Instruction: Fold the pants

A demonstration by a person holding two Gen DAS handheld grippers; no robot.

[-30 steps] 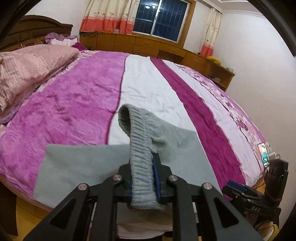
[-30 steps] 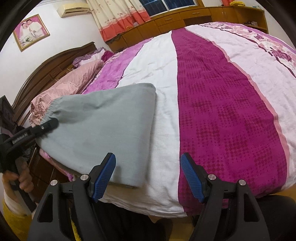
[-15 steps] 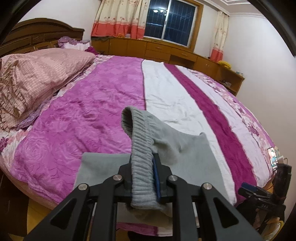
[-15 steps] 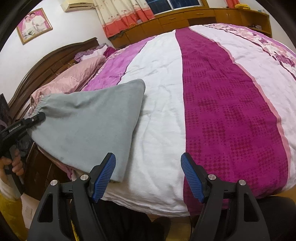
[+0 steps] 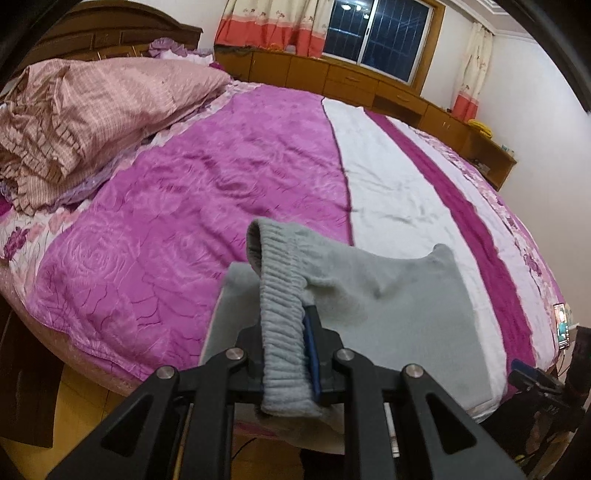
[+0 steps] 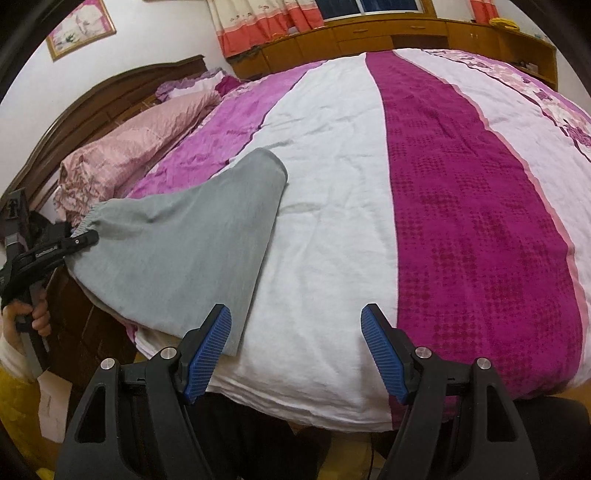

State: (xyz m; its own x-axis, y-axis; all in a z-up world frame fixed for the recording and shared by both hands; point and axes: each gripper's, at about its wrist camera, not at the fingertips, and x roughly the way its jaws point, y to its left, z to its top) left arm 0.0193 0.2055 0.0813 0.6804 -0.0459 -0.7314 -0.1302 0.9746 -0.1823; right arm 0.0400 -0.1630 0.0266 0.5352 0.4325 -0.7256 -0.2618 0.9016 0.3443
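Left wrist view: the ribbed waistband of the grey pants [image 5: 284, 325] is clamped by the left gripper [image 5: 291, 350] above the near edge of the bed [image 5: 184, 206]. The right gripper [image 6: 295, 347] is held with fingers apart, empty, just right of the pants.

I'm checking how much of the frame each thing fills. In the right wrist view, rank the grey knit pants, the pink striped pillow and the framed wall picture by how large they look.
1. Grey knit pants, largest, though they lie nearest the camera.
2. Pink striped pillow, clearly smaller, and farther back.
3. Framed wall picture, smallest, far off and cut by the lens edge.
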